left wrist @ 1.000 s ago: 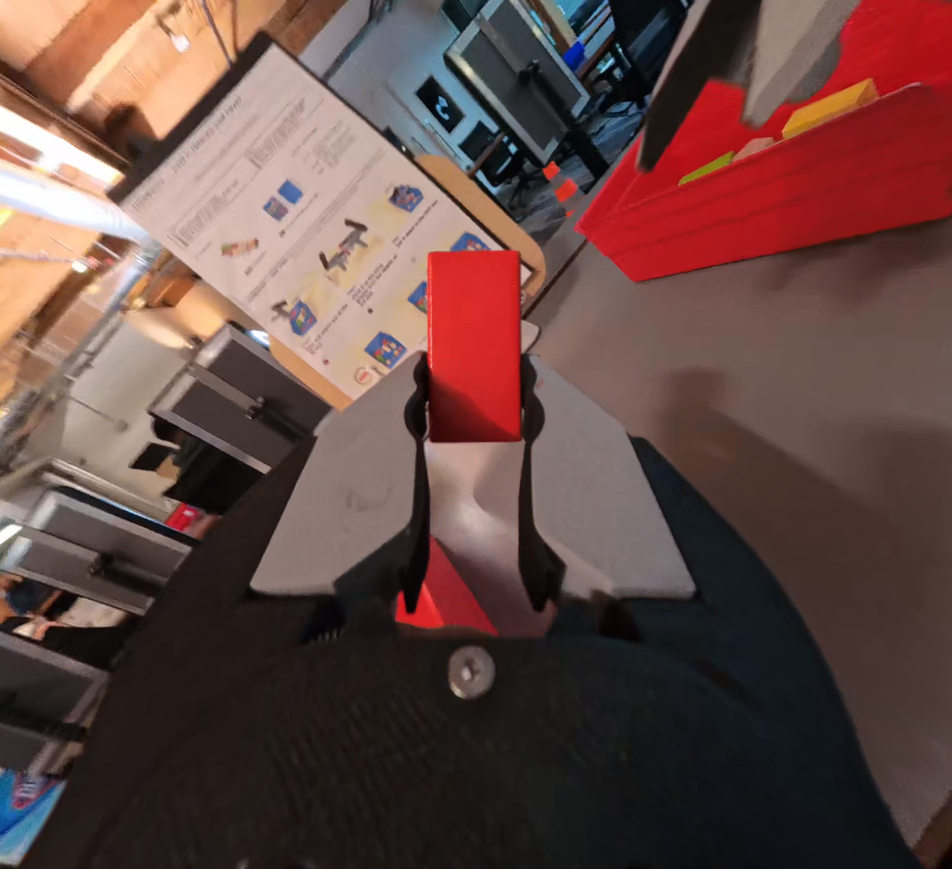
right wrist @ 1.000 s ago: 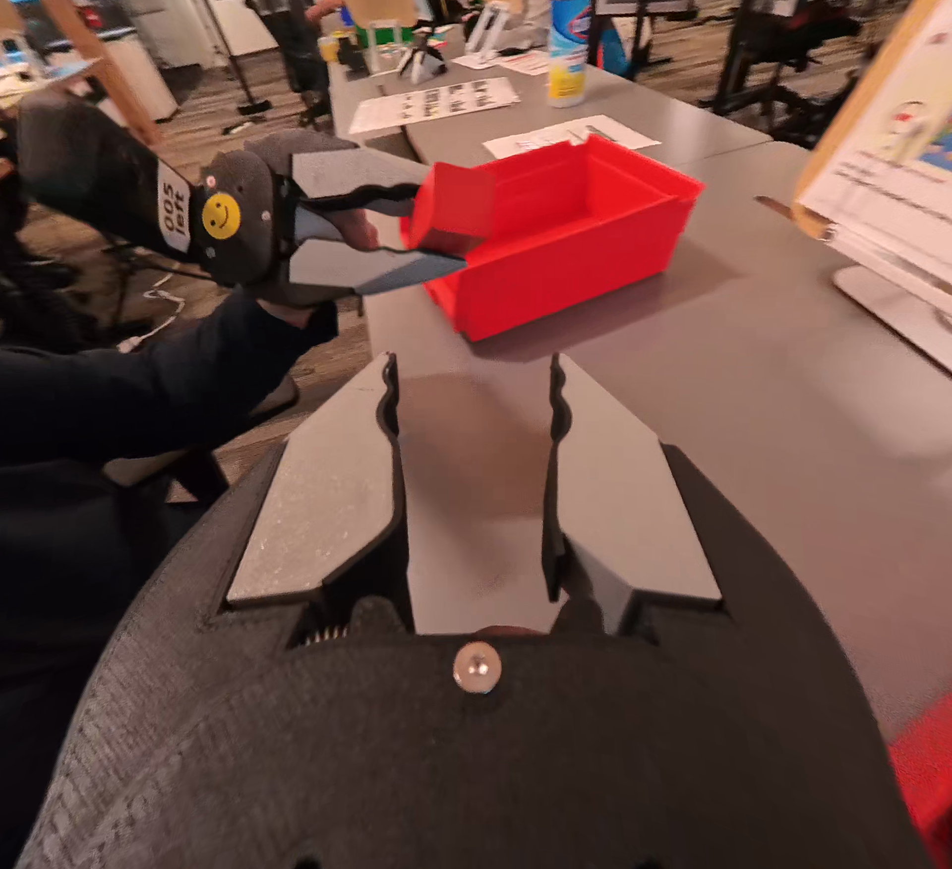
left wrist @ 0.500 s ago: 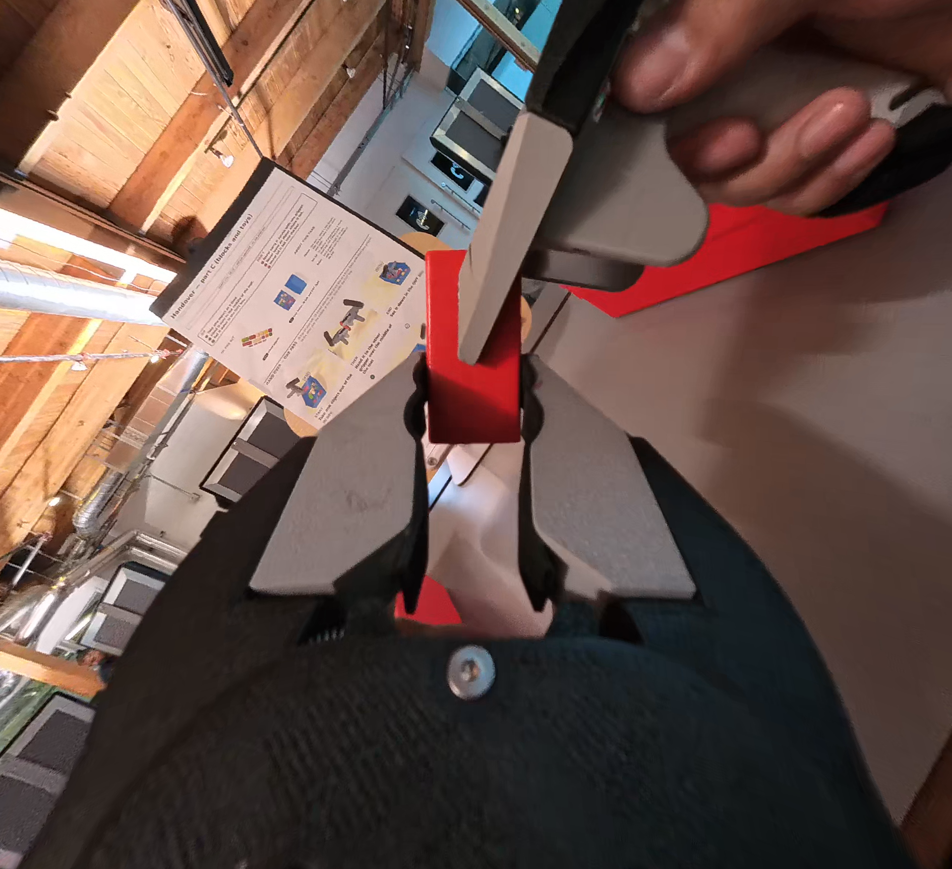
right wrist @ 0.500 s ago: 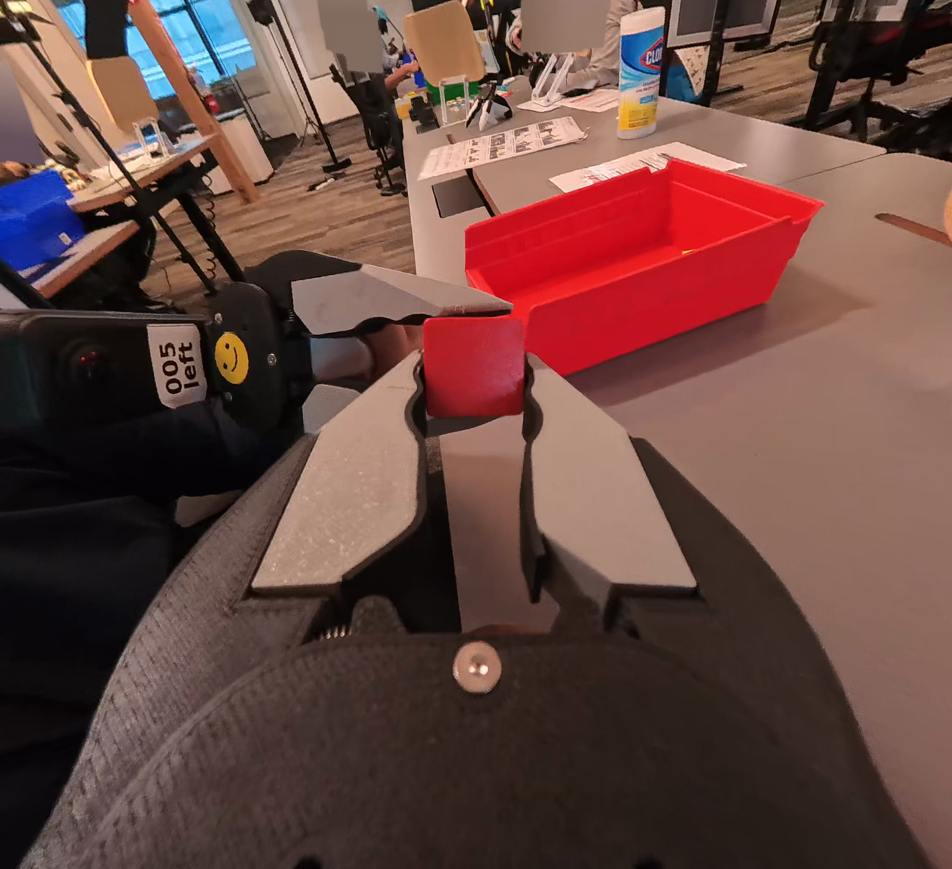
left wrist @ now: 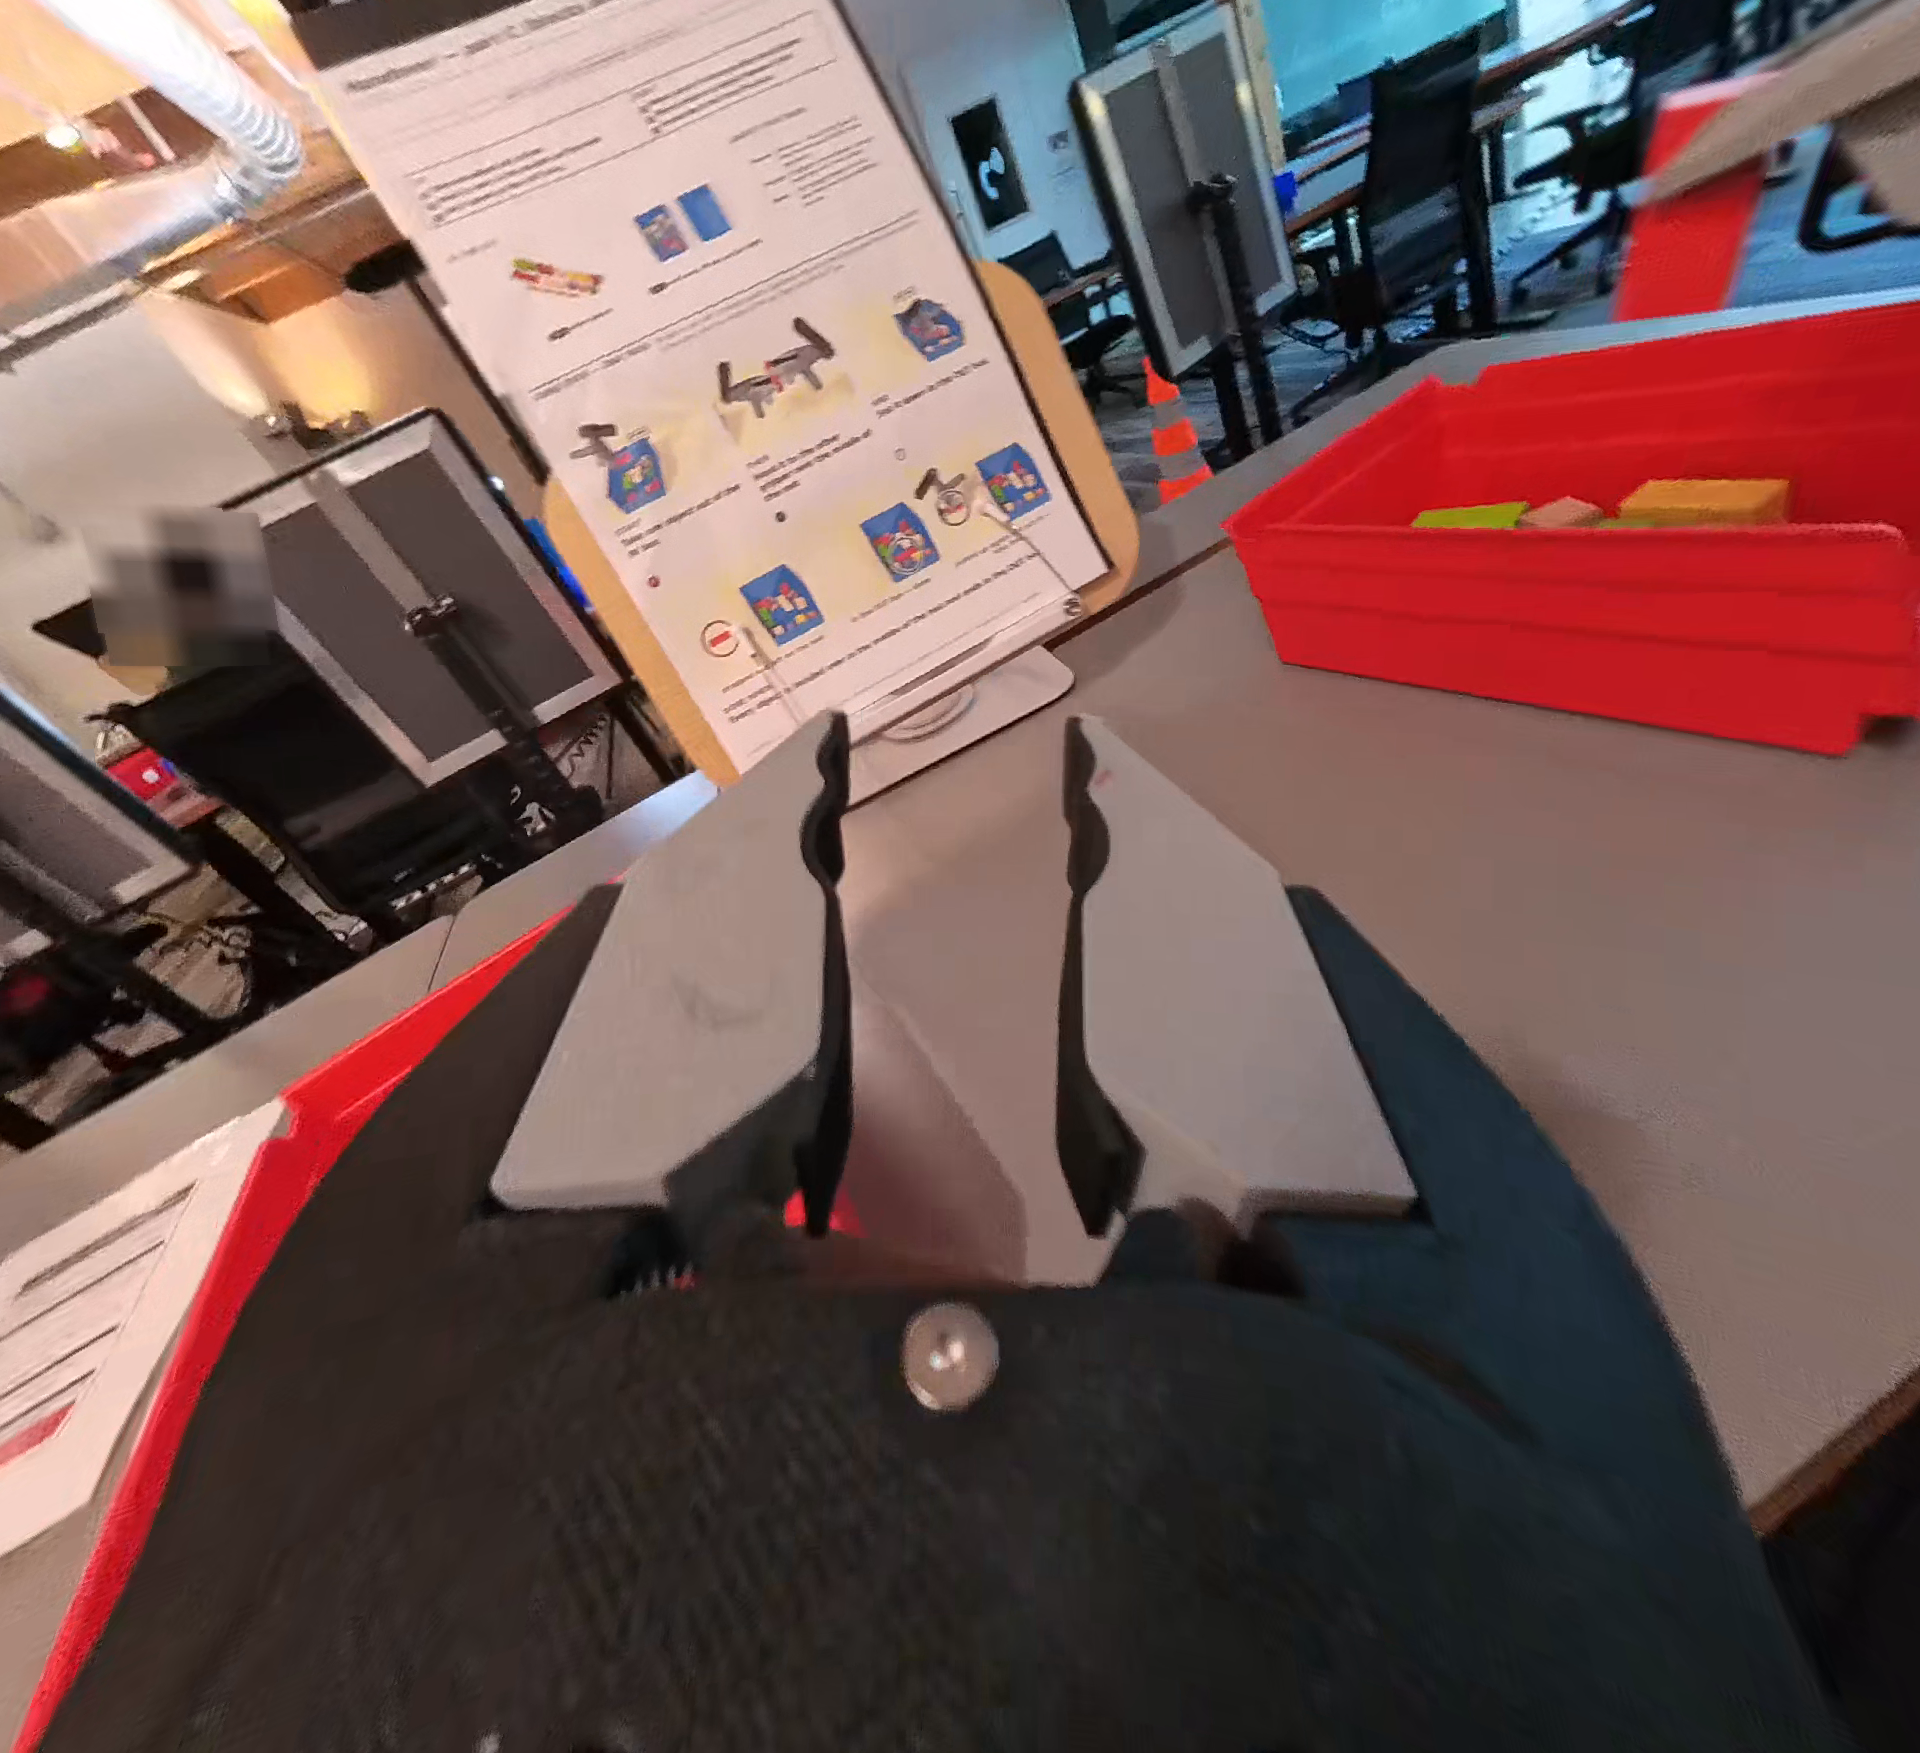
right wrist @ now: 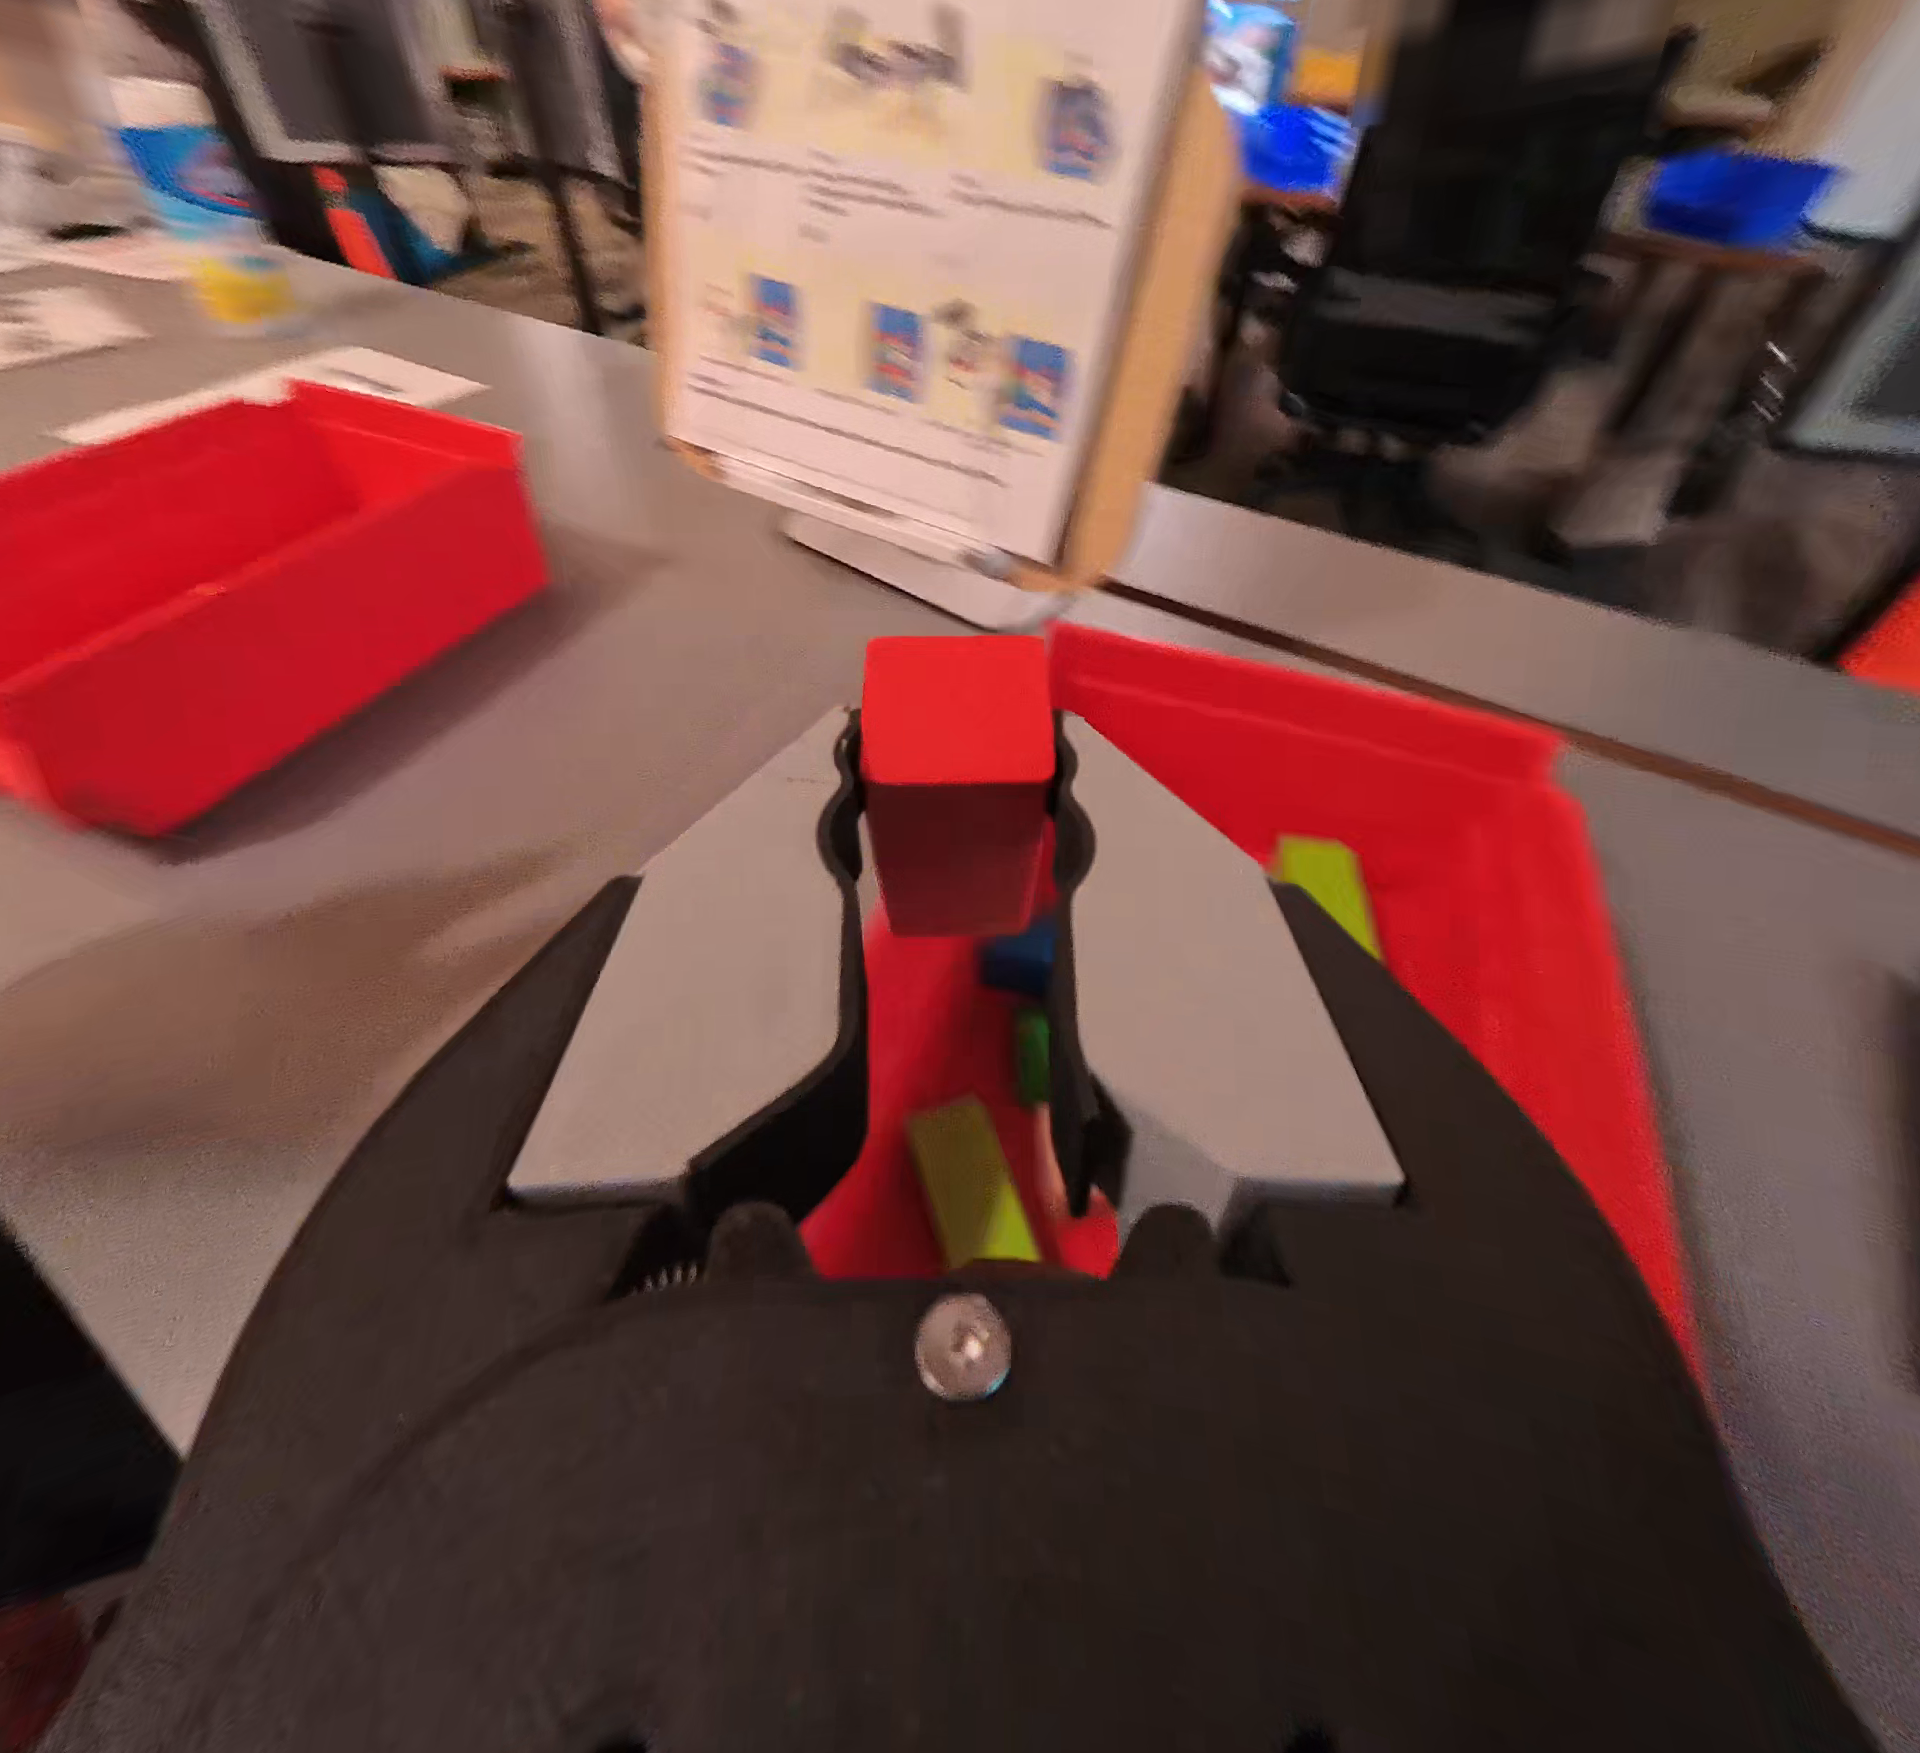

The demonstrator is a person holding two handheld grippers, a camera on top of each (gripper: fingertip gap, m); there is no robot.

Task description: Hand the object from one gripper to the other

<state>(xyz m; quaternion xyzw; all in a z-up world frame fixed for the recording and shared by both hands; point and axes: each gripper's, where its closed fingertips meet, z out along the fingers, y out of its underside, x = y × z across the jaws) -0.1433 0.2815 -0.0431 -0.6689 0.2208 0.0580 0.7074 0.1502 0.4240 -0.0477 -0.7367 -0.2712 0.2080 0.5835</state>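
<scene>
My right gripper (right wrist: 956, 747) is shut on a red block (right wrist: 954, 768) and holds it above the near end of a red bin (right wrist: 1455, 830). That bin holds several coloured blocks, among them a lime green one (right wrist: 971, 1184). My left gripper (left wrist: 948, 747) is open and empty above the grey table (left wrist: 1507, 924). The same red bin with blocks (left wrist: 1558, 623) shows at the right of the left wrist view. In the top right corner of that view the red block (left wrist: 1688, 197) shows blurred, with part of the right gripper.
A second red bin (right wrist: 239, 581) stands at the left of the table and looks empty. An instruction board (left wrist: 707, 332) on a stand rises at the table's far edge (right wrist: 914, 176). Another red bin edge (left wrist: 312, 1132) and a paper sheet (left wrist: 73, 1308) lie under my left gripper. The tips of one gripper are about 30 cm away from the tips of the other.
The red block has passed from my left gripper to my right. The left gripper opened and pulled away. The right gripper closed on the block and swung over the bin with blocks.
</scene>
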